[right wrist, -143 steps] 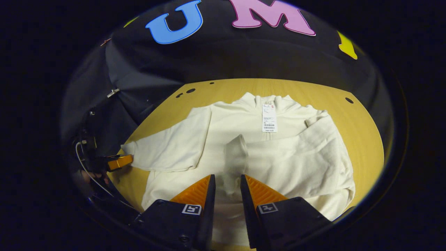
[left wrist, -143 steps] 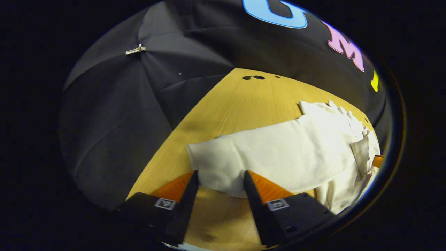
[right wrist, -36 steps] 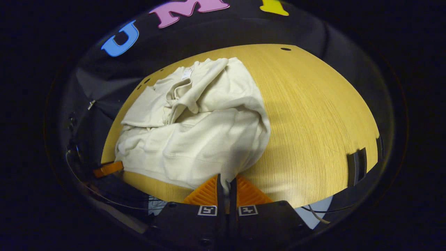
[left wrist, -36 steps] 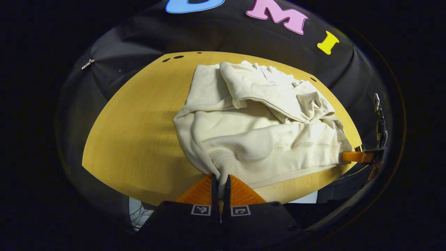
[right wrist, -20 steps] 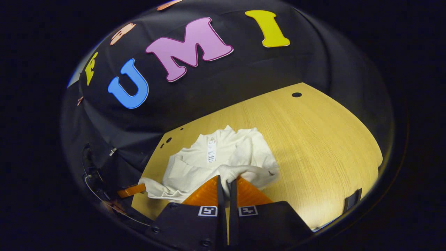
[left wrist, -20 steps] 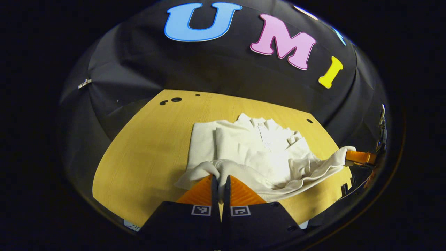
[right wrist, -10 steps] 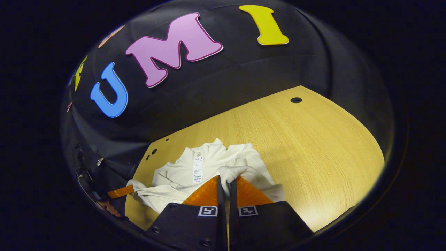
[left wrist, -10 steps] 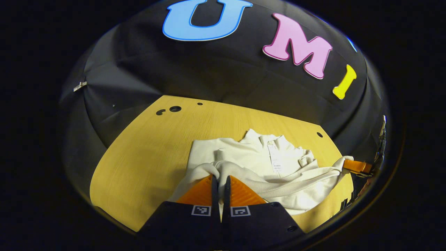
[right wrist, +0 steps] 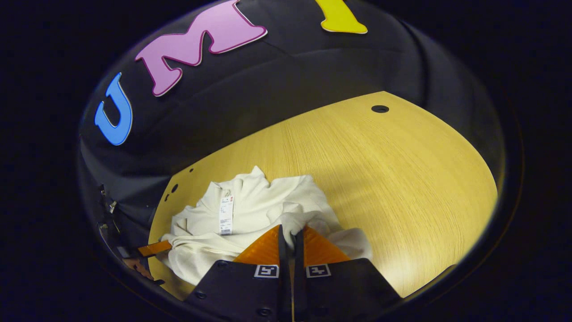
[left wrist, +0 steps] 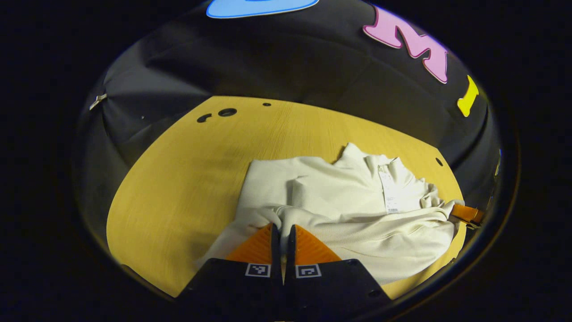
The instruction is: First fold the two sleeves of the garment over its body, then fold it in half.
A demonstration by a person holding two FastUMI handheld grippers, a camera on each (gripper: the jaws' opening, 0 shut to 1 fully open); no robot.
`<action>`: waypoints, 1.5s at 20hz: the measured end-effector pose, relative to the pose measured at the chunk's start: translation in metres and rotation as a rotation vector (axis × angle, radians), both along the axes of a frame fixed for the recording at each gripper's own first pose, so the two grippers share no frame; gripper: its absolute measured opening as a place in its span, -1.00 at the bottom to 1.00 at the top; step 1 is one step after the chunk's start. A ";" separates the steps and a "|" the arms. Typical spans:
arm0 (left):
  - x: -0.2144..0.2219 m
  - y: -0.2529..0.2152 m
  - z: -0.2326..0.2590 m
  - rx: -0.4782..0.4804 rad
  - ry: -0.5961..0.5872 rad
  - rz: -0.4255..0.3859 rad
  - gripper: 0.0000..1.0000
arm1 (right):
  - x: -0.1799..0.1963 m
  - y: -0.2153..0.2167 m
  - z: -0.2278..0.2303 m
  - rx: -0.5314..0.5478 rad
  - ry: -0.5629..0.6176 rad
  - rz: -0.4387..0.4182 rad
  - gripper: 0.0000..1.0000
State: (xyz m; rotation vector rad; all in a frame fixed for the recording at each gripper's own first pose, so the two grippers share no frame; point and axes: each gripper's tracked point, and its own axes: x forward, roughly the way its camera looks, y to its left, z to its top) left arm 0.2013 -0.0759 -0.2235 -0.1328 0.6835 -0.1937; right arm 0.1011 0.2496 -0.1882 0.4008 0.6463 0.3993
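Note:
A cream sweatshirt [left wrist: 339, 201] lies on the wooden table [left wrist: 187, 179] with both sleeves folded over its body and a white tag [left wrist: 389, 194] hanging at the collar. Its ribbed hem is raised and carried over the body toward the collar. My left gripper [left wrist: 281, 230] is shut on the hem's left corner. My right gripper [right wrist: 290, 235] is shut on the hem's right corner, and it also appears at the far right of the left gripper view [left wrist: 467, 213]. In the right gripper view the sweatshirt [right wrist: 263, 210] bunches under the lifted hem, and the left gripper [right wrist: 154, 248] sits at its left end.
Bare wooden table [right wrist: 393, 188] stretches to the right of the garment in the right gripper view. Small dark holes [left wrist: 227, 112] mark the tabletop near its far edge, and another hole [right wrist: 380, 108] lies at the far right. Black cloth walls close in behind.
Both grippers have carried the hem farther forward over the body toward the collar and lowered. The collar and tag now lie closer to both cameras.

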 end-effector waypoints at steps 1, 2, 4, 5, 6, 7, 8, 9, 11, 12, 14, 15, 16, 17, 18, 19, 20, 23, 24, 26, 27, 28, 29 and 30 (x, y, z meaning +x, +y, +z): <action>0.002 0.000 -0.002 0.002 0.002 0.000 -0.88 | 0.002 0.002 -0.008 -0.016 0.007 0.008 -0.86; 0.004 -0.001 -0.002 0.005 -0.002 -0.003 -0.88 | 0.004 0.002 -0.015 -0.028 0.016 0.014 -0.86; 0.004 -0.001 -0.002 0.005 -0.011 -0.010 -0.88 | 0.005 0.004 -0.023 -0.029 0.033 0.021 -0.86; 0.004 -0.002 -0.003 0.000 -0.010 -0.010 -0.88 | 0.006 0.004 -0.024 -0.014 0.042 0.016 -0.86; 0.004 -0.002 -0.005 -0.002 -0.007 -0.008 -0.87 | 0.007 0.004 -0.024 0.004 0.055 0.011 -0.86; 0.004 -0.001 -0.006 0.002 0.002 -0.014 -0.86 | 0.006 0.004 -0.023 0.016 0.066 0.009 -0.82; 0.002 -0.001 -0.005 0.008 0.003 -0.017 -0.83 | 0.005 0.004 -0.020 0.026 0.068 0.011 -0.71; 0.003 -0.001 -0.005 0.012 0.001 -0.015 -0.71 | 0.005 0.005 -0.019 0.032 0.074 0.015 -0.65; 0.000 0.002 -0.002 0.034 -0.006 -0.007 -0.60 | -0.001 0.001 -0.017 0.030 0.088 0.011 -0.48; 0.000 0.003 0.000 0.045 -0.014 0.001 -0.51 | -0.003 -0.001 -0.013 0.021 0.075 0.008 -0.29; -0.006 0.005 0.010 0.072 -0.053 0.005 -0.06 | -0.009 -0.007 -0.001 0.007 0.034 0.009 -0.09; -0.009 0.004 0.015 0.078 -0.072 -0.002 0.12 | -0.013 -0.010 0.003 0.000 0.018 0.011 0.02; -0.016 0.004 0.023 0.090 -0.097 -0.007 0.24 | -0.017 -0.014 0.008 -0.010 0.005 0.009 0.25; -0.022 0.005 0.030 0.098 -0.119 -0.012 0.42 | -0.022 -0.020 0.013 -0.020 -0.008 0.006 0.02; -0.028 0.005 0.037 0.105 -0.144 -0.019 0.46 | -0.028 -0.024 0.019 -0.023 -0.024 0.007 0.40; -0.035 0.005 0.046 0.107 -0.169 -0.028 0.50 | -0.033 -0.028 0.026 -0.020 -0.037 0.006 0.46; -0.045 0.004 0.054 0.103 -0.191 -0.040 0.52 | -0.040 -0.030 0.033 -0.009 -0.048 0.013 0.27; -0.074 -0.001 0.079 0.066 -0.239 -0.071 0.63 | -0.061 -0.036 0.058 0.003 -0.101 0.037 0.71; -0.083 0.000 0.086 0.059 -0.256 -0.075 0.64 | -0.069 -0.037 0.068 0.002 -0.124 0.053 0.79; -0.101 0.000 0.100 0.036 -0.282 -0.078 0.66 | -0.086 -0.039 0.084 -0.017 -0.173 0.087 0.87; -0.108 0.001 0.106 0.023 -0.294 -0.082 0.67 | -0.094 -0.040 0.092 -0.030 -0.197 0.100 0.87; -0.117 0.002 0.112 0.009 -0.307 -0.085 0.65 | -0.102 -0.040 0.099 -0.038 -0.217 0.110 0.88; -0.126 0.001 0.118 -0.007 -0.317 -0.098 0.66 | -0.112 -0.039 0.106 -0.039 -0.239 0.121 0.88; -0.134 0.001 0.121 -0.012 -0.326 -0.106 0.67 | -0.119 -0.039 0.113 -0.042 -0.257 0.126 0.89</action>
